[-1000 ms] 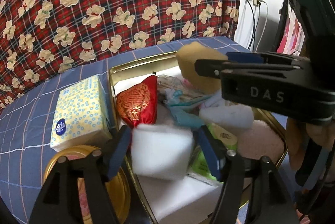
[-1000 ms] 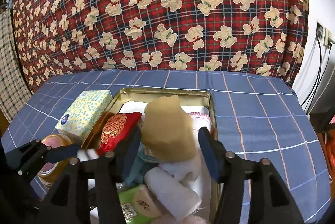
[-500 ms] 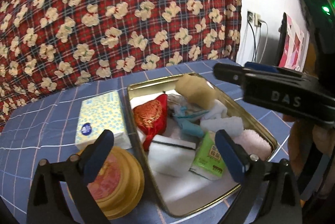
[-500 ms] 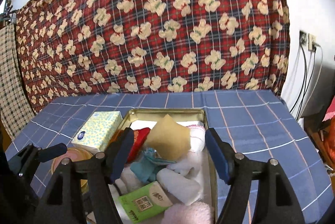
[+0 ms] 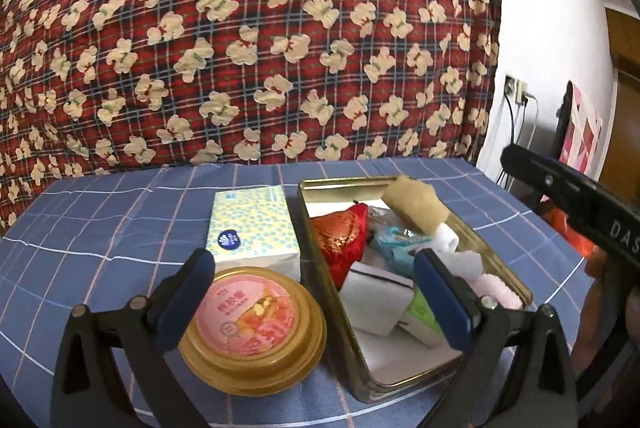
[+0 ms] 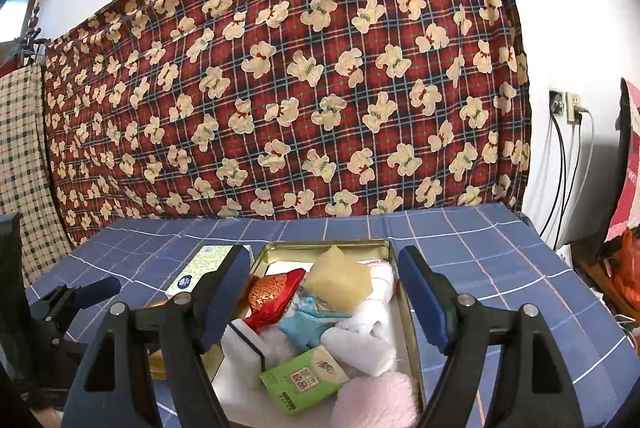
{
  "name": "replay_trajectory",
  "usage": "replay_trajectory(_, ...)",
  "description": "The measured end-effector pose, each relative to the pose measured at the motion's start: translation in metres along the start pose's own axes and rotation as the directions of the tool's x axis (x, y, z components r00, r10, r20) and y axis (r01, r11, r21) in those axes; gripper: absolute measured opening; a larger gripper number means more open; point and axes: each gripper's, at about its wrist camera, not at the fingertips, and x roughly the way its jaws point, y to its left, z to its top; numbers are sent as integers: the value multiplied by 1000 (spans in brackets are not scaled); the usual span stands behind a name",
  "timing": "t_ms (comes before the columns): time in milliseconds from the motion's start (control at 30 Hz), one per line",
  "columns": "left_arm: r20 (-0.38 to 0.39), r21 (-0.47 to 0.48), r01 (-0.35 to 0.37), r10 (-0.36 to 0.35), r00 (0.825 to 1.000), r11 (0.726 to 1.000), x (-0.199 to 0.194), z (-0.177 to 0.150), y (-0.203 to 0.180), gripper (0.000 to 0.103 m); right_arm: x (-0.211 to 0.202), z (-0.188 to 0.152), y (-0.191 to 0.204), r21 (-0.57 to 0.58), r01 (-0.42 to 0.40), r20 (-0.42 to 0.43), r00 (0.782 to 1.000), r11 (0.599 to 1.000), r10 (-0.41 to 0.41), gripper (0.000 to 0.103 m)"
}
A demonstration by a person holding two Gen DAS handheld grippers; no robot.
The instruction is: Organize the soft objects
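now | tin [image 6: 412, 340]: sponge [image 6: 340, 286], red pouch [image 6: 272, 292], towels | both hand-held grippers wide, empty

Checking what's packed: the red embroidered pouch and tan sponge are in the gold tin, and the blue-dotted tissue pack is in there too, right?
Not quite. The tissue pack sits outside the gold tin, on the blue cloth beside it, as the left wrist view shows. The red pouch and tan sponge are in the tin.

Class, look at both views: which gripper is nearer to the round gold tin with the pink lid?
Left. The left gripper hangs open just above the round gold tin; the right gripper is open over the rectangular gold box beside it.
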Motion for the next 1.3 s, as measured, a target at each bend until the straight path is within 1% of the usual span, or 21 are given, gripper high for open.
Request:
replay_trajectory(200, 22, -7, 6, -6, 1000, 1000, -8, 0, 1, 101, -6, -2, -1, 12, -5, 4, 1000, 1000, 5, 79)
replay_trajectory(633, 42, 16, 7, -7, 999, 1000, -15, 3, -6, 101, -6, -3, -2, 11, -5, 3, 1000, 1000, 5, 79)
replay_trajectory(1033, 33, 15, 6, -7, 999, 1000, -15, 3, -5, 102, -8, -5, -5, 14, -5, 3, 1000, 1000, 5, 79)
replay_trajectory(1300, 21, 19, 19, -20, 1000, 1000, -13, 2, -6, 102, -8, -8, -7, 18, -7, -6, 1000, 1000, 7, 79)
